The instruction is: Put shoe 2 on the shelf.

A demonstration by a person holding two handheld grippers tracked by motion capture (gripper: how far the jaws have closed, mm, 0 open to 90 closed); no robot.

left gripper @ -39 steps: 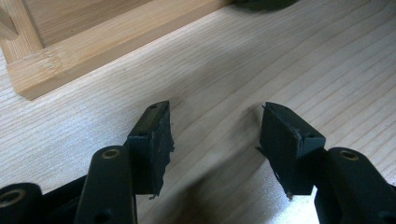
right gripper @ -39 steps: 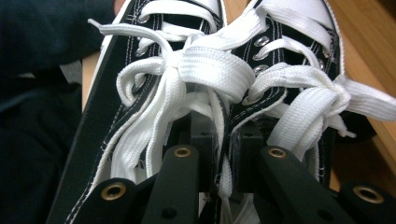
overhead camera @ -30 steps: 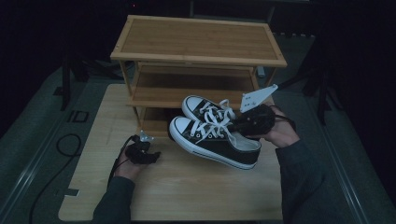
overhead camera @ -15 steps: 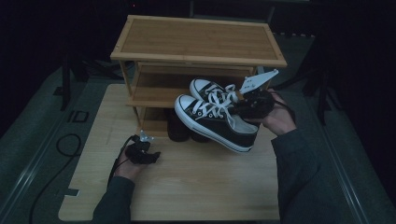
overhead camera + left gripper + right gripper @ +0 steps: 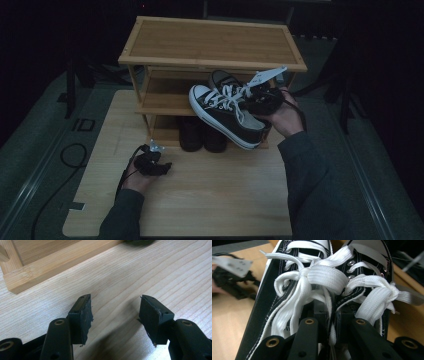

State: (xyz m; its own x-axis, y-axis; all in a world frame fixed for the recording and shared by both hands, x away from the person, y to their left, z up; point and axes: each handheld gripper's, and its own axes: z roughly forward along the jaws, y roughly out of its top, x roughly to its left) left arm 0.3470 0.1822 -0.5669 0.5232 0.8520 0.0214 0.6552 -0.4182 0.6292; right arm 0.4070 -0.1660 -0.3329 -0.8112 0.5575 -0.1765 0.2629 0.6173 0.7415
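A pair of black canvas sneakers (image 5: 225, 112) with white laces hangs in the air in front of the middle shelf of the bamboo shoe rack (image 5: 210, 42), toes pointing left. My right gripper (image 5: 262, 100) is shut on them at the heel end. In the right gripper view the jaws (image 5: 332, 312) pinch the two inner sides of the sneakers (image 5: 272, 302) together under the knotted laces (image 5: 324, 277). My left gripper (image 5: 160, 167) rests on the wooden table, open, with bare wood between its pads (image 5: 82, 315) in the left gripper view.
A pair of dark shoes (image 5: 202, 135) stands on the rack's bottom shelf, below the sneakers. The rack's base (image 5: 50, 262) lies just ahead of the left gripper. The light wooden table (image 5: 210, 200) stretches toward the person; a black cable (image 5: 67, 150) lies on the floor at left.
The right gripper has carried the sneakers up and away from the person, toward the rack's middle shelf. The left gripper has stayed where it was.
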